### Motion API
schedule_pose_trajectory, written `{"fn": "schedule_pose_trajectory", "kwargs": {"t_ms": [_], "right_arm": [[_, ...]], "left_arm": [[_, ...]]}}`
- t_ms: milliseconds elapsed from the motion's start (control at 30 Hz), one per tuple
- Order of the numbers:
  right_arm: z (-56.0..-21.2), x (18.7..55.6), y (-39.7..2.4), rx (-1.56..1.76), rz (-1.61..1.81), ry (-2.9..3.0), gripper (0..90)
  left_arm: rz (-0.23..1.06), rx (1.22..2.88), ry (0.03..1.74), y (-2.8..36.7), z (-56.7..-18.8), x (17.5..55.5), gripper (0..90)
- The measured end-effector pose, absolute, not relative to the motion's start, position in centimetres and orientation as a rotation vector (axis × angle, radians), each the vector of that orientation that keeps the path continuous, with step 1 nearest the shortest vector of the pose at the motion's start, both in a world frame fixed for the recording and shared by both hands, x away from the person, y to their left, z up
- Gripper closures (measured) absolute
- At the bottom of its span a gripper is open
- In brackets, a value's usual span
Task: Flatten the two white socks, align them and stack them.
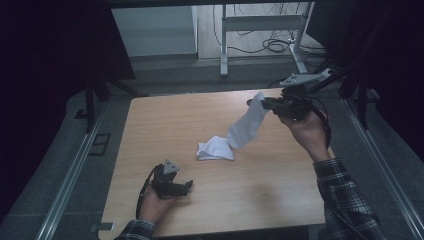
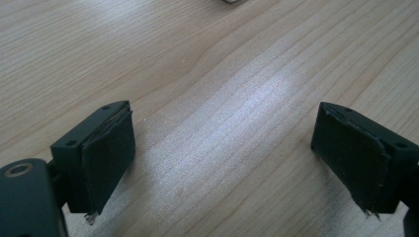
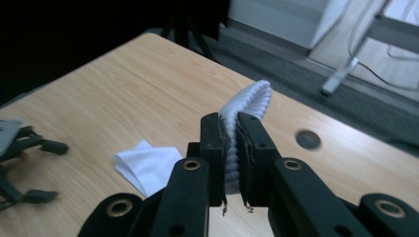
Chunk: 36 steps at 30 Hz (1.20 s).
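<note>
The right claw (image 3: 231, 163) is clamped nearly closed on a white cloth (image 1: 246, 125), its two black jaws pinching the ribbed edge of the fabric between the pads, and in the high view it is held up above the far right part of the table (image 1: 150, 130) with the cloth hanging down and to the left from it, the lower end lying folded on the wood well below the claw. The left claw (image 2: 222, 148) sits low over the near part of the table, jaws spread wide with bare wood between them, holding nothing, well apart from the cloth.
</note>
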State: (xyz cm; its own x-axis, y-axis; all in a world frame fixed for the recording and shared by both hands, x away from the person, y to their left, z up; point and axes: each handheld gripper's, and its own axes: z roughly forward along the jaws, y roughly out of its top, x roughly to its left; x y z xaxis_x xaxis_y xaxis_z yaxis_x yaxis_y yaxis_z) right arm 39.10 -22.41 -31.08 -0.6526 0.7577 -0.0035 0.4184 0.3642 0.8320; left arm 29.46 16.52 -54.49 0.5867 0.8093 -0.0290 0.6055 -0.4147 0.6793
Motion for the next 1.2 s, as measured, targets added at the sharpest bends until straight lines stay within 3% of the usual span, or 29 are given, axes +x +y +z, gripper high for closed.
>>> {"fn": "schedule_pose_trajectory", "kwargs": {"t_ms": [500, 967, 1100, 1200], "right_arm": [[-41.5, 40.1, -32.1, 1.363, 1.062, 2.209, 80.4], [-49.6, 37.8, -36.9, 1.537, 0.945, 2.236, 79.3], [-51.2, 37.4, -37.3, 1.563, 0.912, 2.254, 76.7], [-51.3, 37.2, -37.9, 1.561, 0.899, 2.236, 67.2]], "left_arm": [[0.403, 2.151, 1.135, 16.4, -54.5, 29.4, 9.9], [0.406, 2.150, 1.149, 16.1, -54.5, 29.7, 9.9], [0.399, 2.165, 1.146, 15.9, -54.4, 29.9, 9.8], [0.386, 2.175, 1.163, 15.5, -54.0, 30.3, 15.4]]}}
